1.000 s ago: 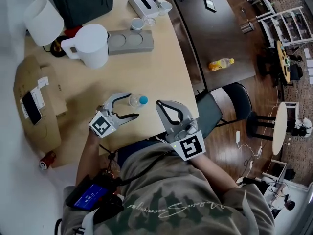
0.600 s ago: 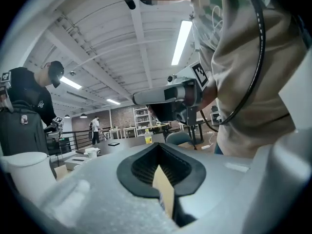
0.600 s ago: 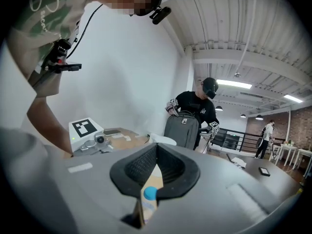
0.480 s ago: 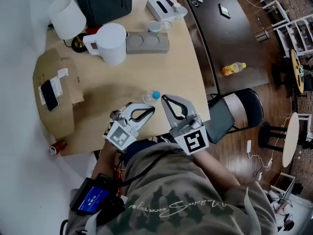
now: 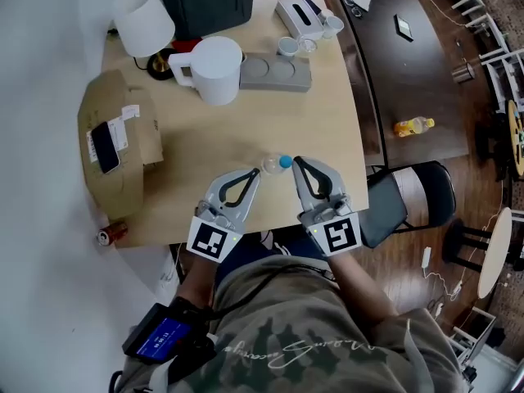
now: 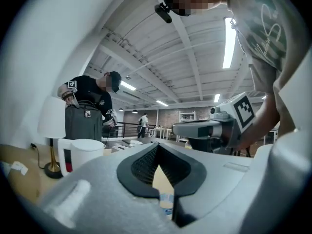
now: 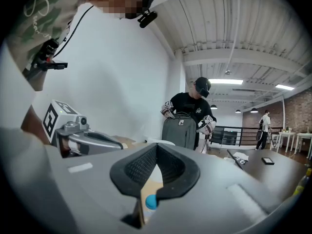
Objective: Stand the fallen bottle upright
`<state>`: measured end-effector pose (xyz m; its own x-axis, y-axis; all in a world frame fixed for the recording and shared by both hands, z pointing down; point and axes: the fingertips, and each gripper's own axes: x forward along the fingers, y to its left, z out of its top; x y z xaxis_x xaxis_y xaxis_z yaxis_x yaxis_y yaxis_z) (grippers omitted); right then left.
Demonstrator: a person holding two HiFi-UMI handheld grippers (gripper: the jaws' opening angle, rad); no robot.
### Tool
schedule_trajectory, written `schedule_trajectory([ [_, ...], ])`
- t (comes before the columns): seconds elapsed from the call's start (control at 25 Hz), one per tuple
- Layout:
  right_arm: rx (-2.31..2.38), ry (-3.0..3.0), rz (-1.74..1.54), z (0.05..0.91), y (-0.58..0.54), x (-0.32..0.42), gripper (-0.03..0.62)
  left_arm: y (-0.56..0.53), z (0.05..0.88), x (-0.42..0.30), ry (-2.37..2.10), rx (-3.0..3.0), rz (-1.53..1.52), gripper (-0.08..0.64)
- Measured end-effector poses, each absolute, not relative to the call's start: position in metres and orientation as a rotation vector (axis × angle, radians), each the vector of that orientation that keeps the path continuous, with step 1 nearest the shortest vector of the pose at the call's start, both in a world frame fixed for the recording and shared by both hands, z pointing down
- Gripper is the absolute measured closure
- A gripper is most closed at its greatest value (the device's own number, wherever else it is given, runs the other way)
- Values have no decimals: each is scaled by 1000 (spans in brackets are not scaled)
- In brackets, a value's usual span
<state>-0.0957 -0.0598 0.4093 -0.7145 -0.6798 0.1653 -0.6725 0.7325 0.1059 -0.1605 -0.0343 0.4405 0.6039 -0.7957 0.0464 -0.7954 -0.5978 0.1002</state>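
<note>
Two claws held over the near edge of the surface [image 5: 270, 121], tips angled toward each other. Jaws of left claw [image 5: 256, 173] closed tight, pads together, nothing pinched. Jaws of right claw [image 5: 295, 163] likewise together, nothing clamped between them.

Between the two tips: bottle [image 5: 272, 165], small and clear, lying on its side on the surface, blue cap [image 5: 285, 161] pointing toward the right claw. Tip of right claw just beside the cap; contact not resolvable. Tip of left claw near the bottle's other end. Sliver of clear bottle visible low in the slit between the jaws in left gripper view; blue cap visible the same way in right gripper view.

Farther out on the surface: white jug [image 5: 214, 70], handle to the left; grey tray [image 5: 277, 72] with round hollows just beside it; small cups [image 5: 287, 47] beyond the tray; tissue box [image 5: 299, 11] at far corner; lamp [image 5: 144, 20] with white shade; dark backpack [image 5: 205, 2] at far edge. At left edge: cardboard box [image 5: 115, 150], phone [image 5: 104, 146] on top. Red can [image 5: 110, 235] on the floor by the box. To the right: dark table [image 5: 409, 64] with yellow bottle [image 5: 413, 125] on it; black chair [image 5: 409, 203] near the right claw. In both gripper views: second person [image 7: 192, 113] in dark clothes, hands on the backpack.
</note>
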Motion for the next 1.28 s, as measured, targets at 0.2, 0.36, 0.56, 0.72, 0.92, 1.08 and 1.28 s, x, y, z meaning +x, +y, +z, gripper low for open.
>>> schedule_trajectory([
  [0.2, 1070, -2759, -42, 411, -61, -99, 589, -43, 427, -182, -1497, 2672, 12, 560],
  [0.36, 1042, -2755, -33, 423, -54, -92, 589, -35, 417, -182, -1588, 2747, 177, 558],
  [0.56, 1008, -2771, -50, 431, -38, -81, 589, -17, 415, -178, -1684, 2672, 207, 558],
  [0.72, 971, -2819, -30, 430, -14, -69, 589, 4, 407, -161, -1744, 2656, 239, 558],
  [0.92, 957, -2889, -4, 421, 31, -35, 589, 48, 407, -131, -1788, 2552, 246, 558],
  [1.08, 996, -2869, -36, 413, 67, 4, 589, 84, 396, -107, -1850, 2536, 200, 558],
  [1.28, 1008, -2890, -95, 401, 118, 43, 589, 141, 376, -50, -1908, 2628, 261, 558],
])
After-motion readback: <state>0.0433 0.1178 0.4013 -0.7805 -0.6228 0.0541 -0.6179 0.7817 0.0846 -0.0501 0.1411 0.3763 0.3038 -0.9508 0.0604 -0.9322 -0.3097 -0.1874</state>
